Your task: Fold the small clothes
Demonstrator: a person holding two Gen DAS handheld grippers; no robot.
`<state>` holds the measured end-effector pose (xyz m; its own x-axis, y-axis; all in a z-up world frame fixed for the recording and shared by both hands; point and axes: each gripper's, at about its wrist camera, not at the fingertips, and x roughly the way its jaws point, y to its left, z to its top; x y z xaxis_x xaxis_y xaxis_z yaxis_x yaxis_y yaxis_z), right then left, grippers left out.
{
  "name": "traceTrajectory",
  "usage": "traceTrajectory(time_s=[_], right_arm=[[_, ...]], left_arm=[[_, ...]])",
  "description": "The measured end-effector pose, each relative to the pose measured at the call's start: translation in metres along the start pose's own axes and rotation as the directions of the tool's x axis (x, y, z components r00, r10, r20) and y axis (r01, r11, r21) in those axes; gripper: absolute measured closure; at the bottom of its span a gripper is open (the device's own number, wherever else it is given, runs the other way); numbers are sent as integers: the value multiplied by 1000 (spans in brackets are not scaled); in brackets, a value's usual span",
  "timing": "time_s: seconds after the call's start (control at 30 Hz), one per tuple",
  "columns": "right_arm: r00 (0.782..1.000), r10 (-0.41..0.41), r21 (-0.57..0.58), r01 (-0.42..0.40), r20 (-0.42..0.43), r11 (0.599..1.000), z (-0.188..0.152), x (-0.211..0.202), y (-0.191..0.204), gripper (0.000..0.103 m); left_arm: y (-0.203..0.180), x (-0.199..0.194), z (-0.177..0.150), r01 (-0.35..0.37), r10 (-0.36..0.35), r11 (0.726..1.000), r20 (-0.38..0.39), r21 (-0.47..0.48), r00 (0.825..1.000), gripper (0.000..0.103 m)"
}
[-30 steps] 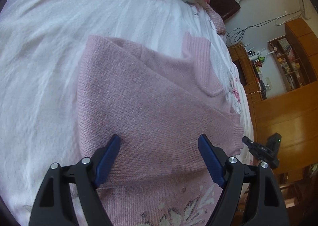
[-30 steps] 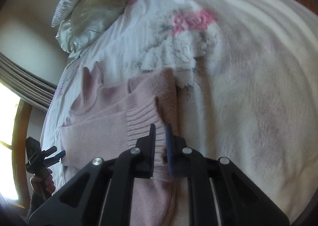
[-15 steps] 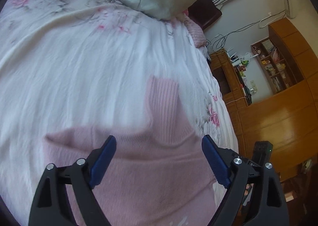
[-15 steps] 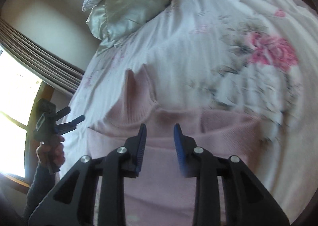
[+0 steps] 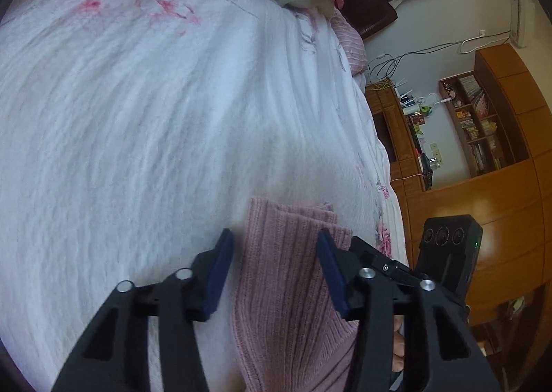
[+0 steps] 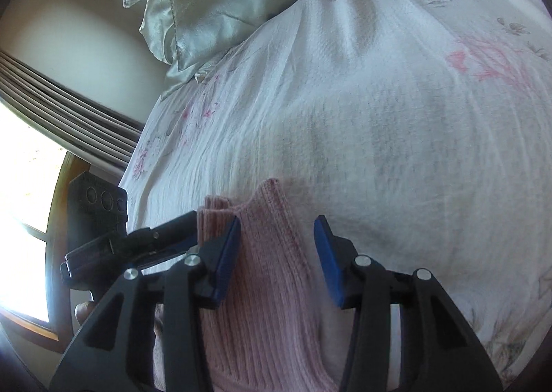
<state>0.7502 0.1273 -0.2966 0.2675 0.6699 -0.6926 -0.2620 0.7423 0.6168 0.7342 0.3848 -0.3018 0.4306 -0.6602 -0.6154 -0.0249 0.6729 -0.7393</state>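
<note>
Pink ribbed sweater (image 5: 286, 288), low in frame, is straddled by the unclenched left gripper (image 5: 272, 254) and right gripper (image 6: 276, 243), neither yet gripping; pinching seems needed next.

Bed (image 5: 138, 116) with white floral cover, satin pillow (image 6: 234, 2), wooden shelving (image 5: 483, 123), grey wall, striped curtain (image 6: 69, 109), bright window (image 6: 24, 205).

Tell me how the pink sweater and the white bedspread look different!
The pink sweater is plain pink with ribbed knit lines; the white bedspread is white with pink flower prints. The sweater takes up only a small part of each picture, between the open fingers of each gripper; the bedspread fills most of each picture. Both are soft cloth, and the sweater lies on the bedspread.
</note>
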Motion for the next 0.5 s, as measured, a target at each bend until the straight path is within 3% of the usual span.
traceTrajectory(time_s=[0.07,0.1,0.13,0.23,0.37,0.5], right_arm=[[1000,2,-6,-2,-6,1000,-1,6,1,59],[1000,-8,-22,8,2,1000,-1,6,4,75],[1000,-18,-40,19,8,999,-2,4,7,86],[999,0,-52,3,54,999,-11,-20,11,93],[992,50,-68,-42,119,997,-27,-71,23,94],[976,147,-107,-131,160,986,-66,-131,42,94]], left_arm=[[-3,-1,-4,-12,12,1000,9,20,1000,75],[-5,-4,-6,-23,23,999,23,28,999,82],[-6,-7,-7,-30,29,999,33,32,999,96],[-17,-24,-14,-29,25,998,72,55,997,96],[-45,-68,-29,52,-65,993,130,103,989,96],[-71,-120,-75,116,-144,978,156,173,977,97]])
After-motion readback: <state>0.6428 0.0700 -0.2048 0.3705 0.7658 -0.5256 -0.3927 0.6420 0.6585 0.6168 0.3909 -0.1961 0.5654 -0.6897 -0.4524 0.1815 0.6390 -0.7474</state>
